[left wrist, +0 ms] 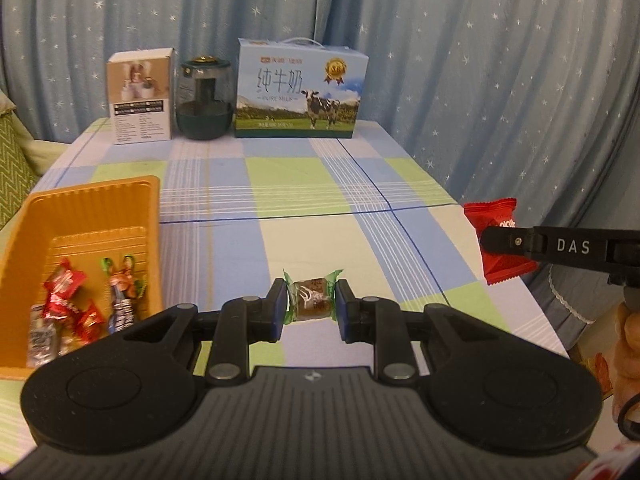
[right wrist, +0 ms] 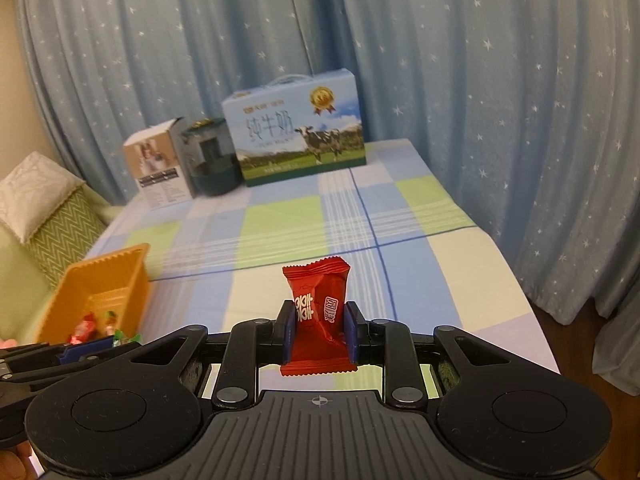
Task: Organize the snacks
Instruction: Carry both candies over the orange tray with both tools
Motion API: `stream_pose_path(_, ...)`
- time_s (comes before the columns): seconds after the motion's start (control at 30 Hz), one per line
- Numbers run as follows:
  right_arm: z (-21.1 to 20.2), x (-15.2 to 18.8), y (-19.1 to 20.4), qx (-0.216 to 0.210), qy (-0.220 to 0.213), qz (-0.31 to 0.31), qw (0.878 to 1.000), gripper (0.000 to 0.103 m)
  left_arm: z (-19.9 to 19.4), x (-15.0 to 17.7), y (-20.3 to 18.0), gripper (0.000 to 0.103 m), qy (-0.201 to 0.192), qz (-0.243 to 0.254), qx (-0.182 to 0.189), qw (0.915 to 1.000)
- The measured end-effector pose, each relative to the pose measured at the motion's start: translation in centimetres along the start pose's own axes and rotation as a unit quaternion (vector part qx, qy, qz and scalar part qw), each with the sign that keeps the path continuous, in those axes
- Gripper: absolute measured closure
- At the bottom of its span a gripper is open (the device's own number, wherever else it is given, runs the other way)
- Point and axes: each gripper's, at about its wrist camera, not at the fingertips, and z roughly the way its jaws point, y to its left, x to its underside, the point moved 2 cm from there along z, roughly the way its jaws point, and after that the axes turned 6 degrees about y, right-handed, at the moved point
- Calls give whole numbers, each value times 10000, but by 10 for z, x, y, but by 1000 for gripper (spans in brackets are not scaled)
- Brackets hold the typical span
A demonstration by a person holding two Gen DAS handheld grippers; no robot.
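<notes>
My left gripper [left wrist: 311,305] is shut on a brown candy in a clear wrapper with green ends [left wrist: 312,301], held above the checked tablecloth. My right gripper [right wrist: 318,330] is shut on a red snack packet [right wrist: 318,312], held upright above the table; it also shows in the left wrist view [left wrist: 498,240] at the right edge, pinched by the black finger marked DAS. An orange tray [left wrist: 90,208] at the left holds several wrapped candies [left wrist: 76,308]; it shows in the right wrist view [right wrist: 108,276] too.
At the table's far end stand a small white box [left wrist: 140,98], a dark green jar [left wrist: 206,98] and a blue milk carton box [left wrist: 298,90]. Blue star curtains hang behind and to the right. A green sofa [right wrist: 44,216] lies left.
</notes>
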Motion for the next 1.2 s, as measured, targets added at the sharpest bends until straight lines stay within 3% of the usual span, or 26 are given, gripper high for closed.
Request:
stream_pose_path(0.47,-38,28,49,-289,-16,-122,9995,78,-60,17,23,80,-156,-216,-185,9995)
stream_pose_path(1.2,-41,58,110,-757,152,-420,9961,78,-102,48,72,80,-130,-525,-613,9967)
